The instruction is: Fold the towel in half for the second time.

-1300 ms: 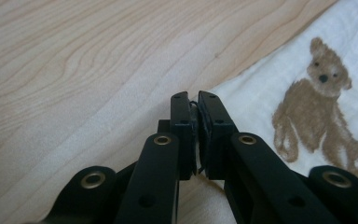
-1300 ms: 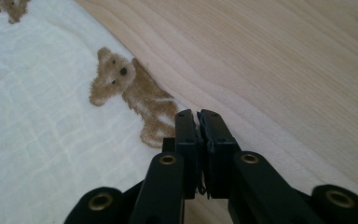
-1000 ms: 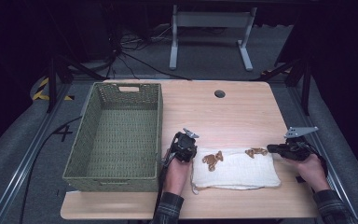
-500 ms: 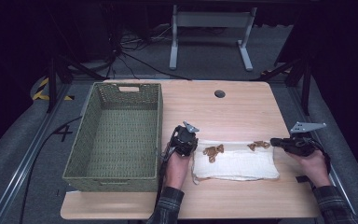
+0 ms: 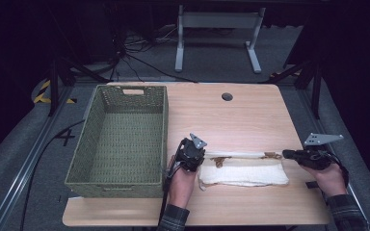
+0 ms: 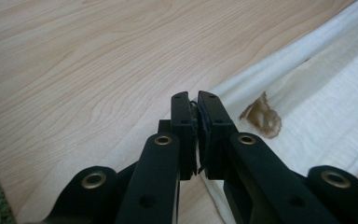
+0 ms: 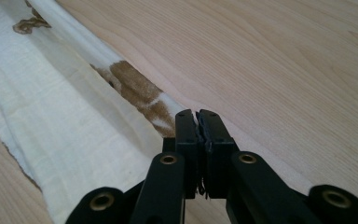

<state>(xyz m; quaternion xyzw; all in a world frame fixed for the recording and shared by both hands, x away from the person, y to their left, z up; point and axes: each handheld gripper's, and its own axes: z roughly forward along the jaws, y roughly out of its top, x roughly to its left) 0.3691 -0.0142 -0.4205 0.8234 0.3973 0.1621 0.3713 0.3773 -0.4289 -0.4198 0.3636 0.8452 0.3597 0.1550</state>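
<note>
Towel (image 5: 243, 171) laid near front edge of table (image 5: 250, 115), long axis left-right, folded lengthwise. Each end's far corner pinched: left hand-held gripper (image 6: 196, 109) shut on left corner, right hand-held gripper (image 7: 197, 122) shut on right corner. Basket (image 5: 118, 139) set beyond left end, nearer left hand.

The cloth (image 5: 244, 170) lies on the table (image 5: 250, 115) right of the basket (image 5: 120, 139), between both grippers.

Bright overhead light on the wooden table (image 5: 250, 115), surrounding room sinks into black, high view soft and grainy, gripper views slightly blurred near the jaws
</note>
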